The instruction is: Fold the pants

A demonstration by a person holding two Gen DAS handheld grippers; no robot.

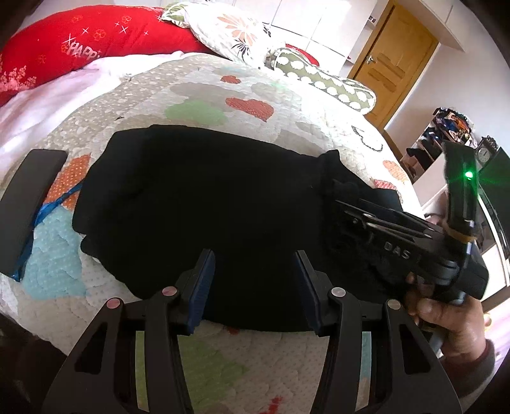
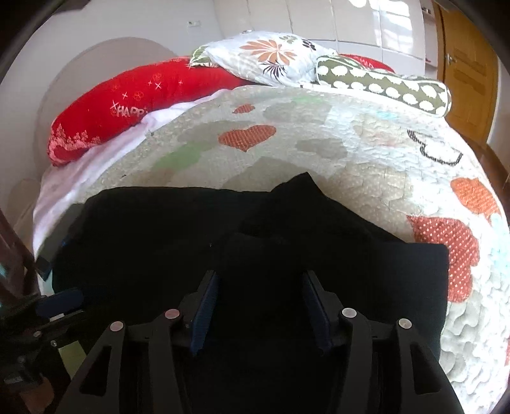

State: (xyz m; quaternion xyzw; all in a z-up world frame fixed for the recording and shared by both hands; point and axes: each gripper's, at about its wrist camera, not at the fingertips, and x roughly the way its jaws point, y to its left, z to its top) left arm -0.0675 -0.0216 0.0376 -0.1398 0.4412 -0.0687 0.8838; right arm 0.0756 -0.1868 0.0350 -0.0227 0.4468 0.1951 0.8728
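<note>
The black pants [image 1: 204, 203] lie folded in a thick bundle on the quilted bed cover [image 1: 242, 89]. My left gripper [image 1: 255, 283] is open and empty, its jaws spread over the near edge of the bundle. My right gripper [image 2: 259, 312] is open and empty above the pants [image 2: 287, 248], at their right end where a folded flap peaks up. In the left wrist view the right gripper's body [image 1: 398, 242] reaches in from the right over the pants, held by a hand [image 1: 452, 321]. The left gripper's fingers [image 2: 60, 301] show at the left edge of the right wrist view.
A red pillow [image 1: 79, 44], a floral pillow [image 1: 229, 28] and a green spotted bolster [image 1: 328, 79] lie at the bed's far end. A flat black object [image 1: 28, 203] with blue tape lies left of the pants. A wooden door [image 1: 392, 60] and shelves [image 1: 446, 133] stand beyond the bed at right.
</note>
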